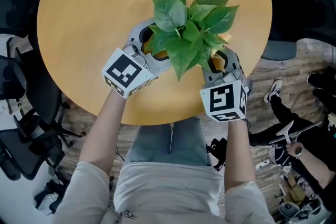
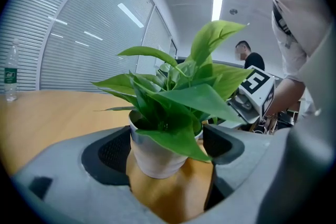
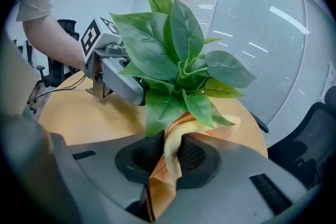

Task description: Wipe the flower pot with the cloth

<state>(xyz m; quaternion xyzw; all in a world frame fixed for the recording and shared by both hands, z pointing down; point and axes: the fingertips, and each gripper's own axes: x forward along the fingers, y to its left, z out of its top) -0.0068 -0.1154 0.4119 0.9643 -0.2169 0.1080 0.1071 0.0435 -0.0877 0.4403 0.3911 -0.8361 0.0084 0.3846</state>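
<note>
Left tool (image 2: 168,145) grips flower pot (image 2: 154,156) – right tool (image 3: 172,157) pinches cloth (image 3: 159,189)

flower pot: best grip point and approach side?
Take the flower pot by its white wall just under the rim, coming in level from the side. It tapers downward, so jaws under the wide rim should resist slipping. The leaves overhang the top, which rules out a top-down approach. The left gripper sits on it this way, which looks sound.

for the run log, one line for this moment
left gripper: holds flower pot | right gripper: shut on cloth | cloth: reaches under leaves
</note>
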